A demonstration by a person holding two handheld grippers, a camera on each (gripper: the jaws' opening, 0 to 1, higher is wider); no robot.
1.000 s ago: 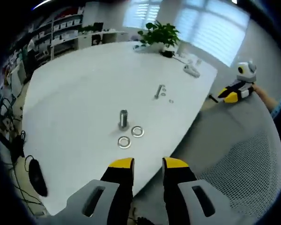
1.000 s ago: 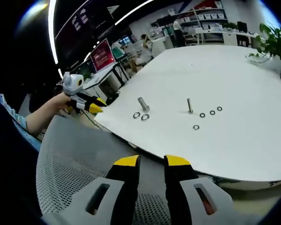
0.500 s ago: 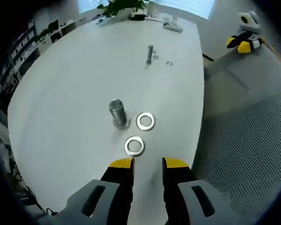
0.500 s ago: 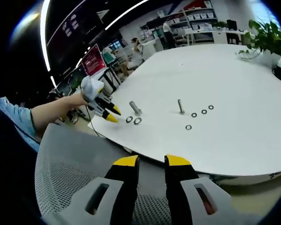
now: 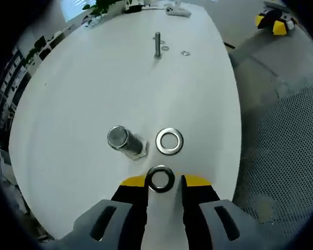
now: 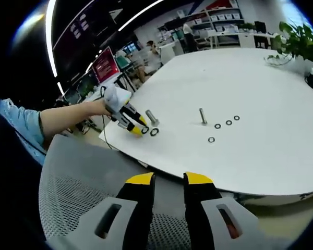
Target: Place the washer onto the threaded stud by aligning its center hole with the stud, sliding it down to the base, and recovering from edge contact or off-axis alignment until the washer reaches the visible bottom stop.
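Observation:
A thick threaded stud [image 5: 124, 141] stands on its hex base on the white table [image 5: 94, 83]. One large washer [image 5: 169, 141] lies flat just to its right. A second large washer [image 5: 160, 178] lies flat between the yellow tips of my left gripper [image 5: 164, 182], whose jaws are open and low over the table near its edge. In the right gripper view the left gripper [image 6: 138, 127] sits beside the stud [image 6: 152, 117] and a washer [image 6: 154, 132]. My right gripper [image 6: 169, 179] is open over a mesh chair, well back from the table.
A thin stud [image 5: 157, 44] with small washers [image 5: 185, 52] stands farther along the table; the right gripper view shows it too [image 6: 202, 115]. A grey mesh chair [image 6: 83, 192] sits by the table edge. A potted plant [image 6: 300, 36] is at the far end.
The left gripper has moved forward and down over the table, so the nearer washer now lies between its tips. The right gripper has stayed put.

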